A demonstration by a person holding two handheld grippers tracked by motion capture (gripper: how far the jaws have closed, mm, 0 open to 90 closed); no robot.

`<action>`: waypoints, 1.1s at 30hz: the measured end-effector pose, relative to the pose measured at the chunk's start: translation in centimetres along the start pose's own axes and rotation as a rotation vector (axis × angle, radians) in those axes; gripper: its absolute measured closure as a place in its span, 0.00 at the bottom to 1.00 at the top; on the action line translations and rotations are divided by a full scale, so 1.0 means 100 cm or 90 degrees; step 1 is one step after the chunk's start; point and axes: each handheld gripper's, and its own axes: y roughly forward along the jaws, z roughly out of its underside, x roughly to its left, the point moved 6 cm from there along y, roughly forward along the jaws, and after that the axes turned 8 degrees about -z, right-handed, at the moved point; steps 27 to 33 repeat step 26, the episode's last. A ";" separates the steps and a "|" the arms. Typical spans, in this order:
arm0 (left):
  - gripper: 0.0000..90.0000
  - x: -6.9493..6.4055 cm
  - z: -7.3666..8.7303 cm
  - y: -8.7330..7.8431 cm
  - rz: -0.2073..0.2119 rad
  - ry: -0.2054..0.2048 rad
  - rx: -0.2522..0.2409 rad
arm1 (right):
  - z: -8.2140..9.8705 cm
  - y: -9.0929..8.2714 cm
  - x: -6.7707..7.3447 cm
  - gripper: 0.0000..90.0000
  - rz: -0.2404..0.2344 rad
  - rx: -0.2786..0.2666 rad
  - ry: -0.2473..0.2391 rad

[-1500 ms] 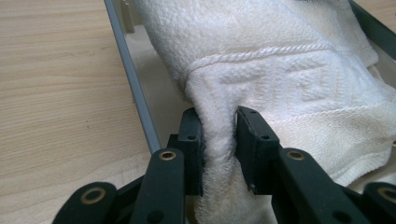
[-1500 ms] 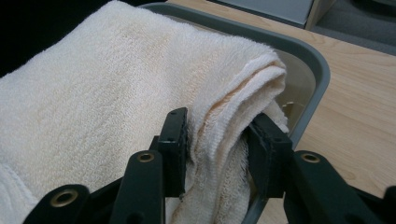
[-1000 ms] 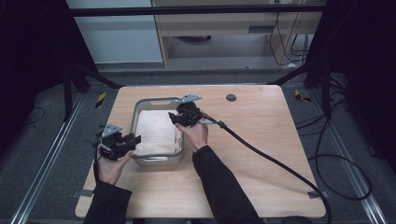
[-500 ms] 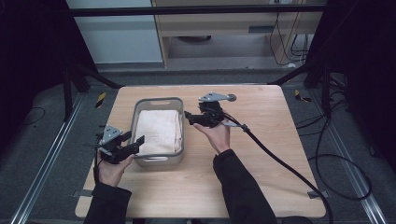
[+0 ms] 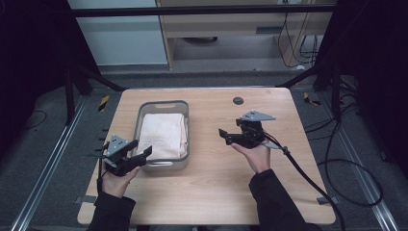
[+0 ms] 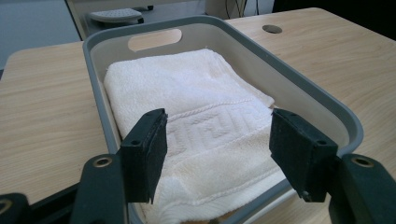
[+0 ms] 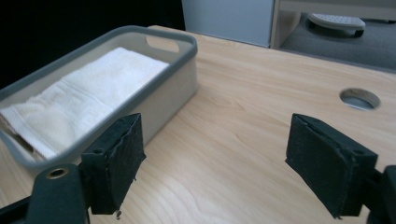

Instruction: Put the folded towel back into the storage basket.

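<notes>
A folded white towel (image 5: 163, 134) (image 6: 196, 112) (image 7: 79, 98) lies inside a grey bin (image 5: 185, 122) (image 6: 303, 88) (image 7: 163, 88) on the wooden table. My left gripper (image 5: 144, 155) (image 6: 217, 158) hovers at the bin's near left corner, aimed over the towel. Its jaws have just been opening and stand open, apart from the cloth. My right gripper (image 5: 223, 134) (image 7: 224, 158) is over bare wood to the right of the bin, pointing toward it. Its jaws have just been opening too, with nothing between them.
A round cable hole (image 5: 238, 100) (image 7: 359, 99) sits in the table (image 5: 216, 192) near its far edge. The right gripper's black cable (image 5: 312, 183) trails off to the near right. Dark frame posts and floor surround the table.
The right gripper has left the bin and moved right over bare table, jaws spreading. The left gripper stayed at the bin's near corner and opened its jaws. The towel lies flat in the bin.
</notes>
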 end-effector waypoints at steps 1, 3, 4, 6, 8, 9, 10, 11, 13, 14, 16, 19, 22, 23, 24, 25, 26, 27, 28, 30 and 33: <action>0.40 -0.001 0.001 -0.001 0.001 -0.001 0.000 | 0.003 -0.004 -0.001 0.21 0.001 -0.001 0.001; 0.39 -0.001 0.003 -0.003 0.006 -0.001 -0.001 | 0.009 -0.014 -0.005 0.21 0.004 -0.004 0.006; 0.39 -0.002 0.004 -0.004 0.008 0.000 -0.001 | 0.013 -0.019 -0.007 0.21 0.004 -0.006 0.006; 0.39 -0.002 0.008 -0.006 0.010 0.001 -0.001 | 0.023 -0.028 -0.012 0.20 0.010 -0.006 0.014; 0.39 -0.002 0.011 -0.008 0.008 0.006 0.000 | 0.030 -0.035 -0.016 0.20 0.015 -0.006 0.018; 0.39 -0.002 0.013 -0.009 0.006 0.008 0.001 | 0.034 -0.039 -0.019 0.20 0.017 -0.006 0.023; 0.39 -0.002 0.015 -0.010 0.006 0.011 0.001 | 0.038 -0.042 -0.021 0.20 0.018 -0.009 0.029; 0.39 -0.001 0.017 -0.012 0.006 0.012 0.002 | 0.042 -0.046 -0.023 0.20 0.023 -0.008 0.031; 0.39 0.000 0.020 -0.013 0.006 0.016 0.003 | 0.048 -0.052 -0.027 0.20 0.029 -0.004 0.036; 0.39 0.001 0.022 -0.014 0.005 0.018 0.005 | 0.051 -0.055 -0.029 0.20 0.034 -0.004 0.034; 0.40 0.003 0.027 -0.016 0.001 0.020 0.009 | 0.057 -0.062 -0.033 0.20 0.036 -0.005 0.037; 0.40 0.006 0.034 -0.017 -0.003 0.021 0.017 | 0.065 -0.069 -0.036 0.19 0.041 -0.005 0.035; 0.40 0.007 0.038 -0.018 -0.006 0.025 0.017 | 0.074 -0.076 -0.040 0.19 0.049 0.006 0.025; 0.40 0.008 0.040 -0.019 -0.007 0.026 0.018 | 0.077 -0.077 -0.041 0.19 0.049 0.010 0.027; 0.40 0.007 0.040 -0.019 -0.007 0.025 0.019 | 0.082 -0.080 -0.043 0.19 0.056 0.017 0.015; 0.40 0.007 0.041 -0.020 -0.007 0.026 0.017 | 0.082 -0.080 -0.043 0.19 0.056 0.017 0.015; 0.40 0.007 0.041 -0.021 -0.008 0.028 0.012 | 0.085 -0.082 -0.044 0.19 0.058 0.019 0.015; 0.40 0.007 0.041 -0.021 -0.008 0.028 0.012 | 0.085 -0.082 -0.044 0.19 0.058 0.019 0.015; 0.40 0.007 0.041 -0.021 -0.008 0.028 0.012 | 0.085 -0.082 -0.044 0.19 0.058 0.019 0.015; 0.40 0.007 0.041 -0.021 -0.008 0.028 0.012 | 0.085 -0.082 -0.044 0.19 0.058 0.019 0.015; 0.40 0.007 0.041 -0.021 -0.008 0.028 0.012 | 0.085 -0.082 -0.044 0.19 0.058 0.019 0.015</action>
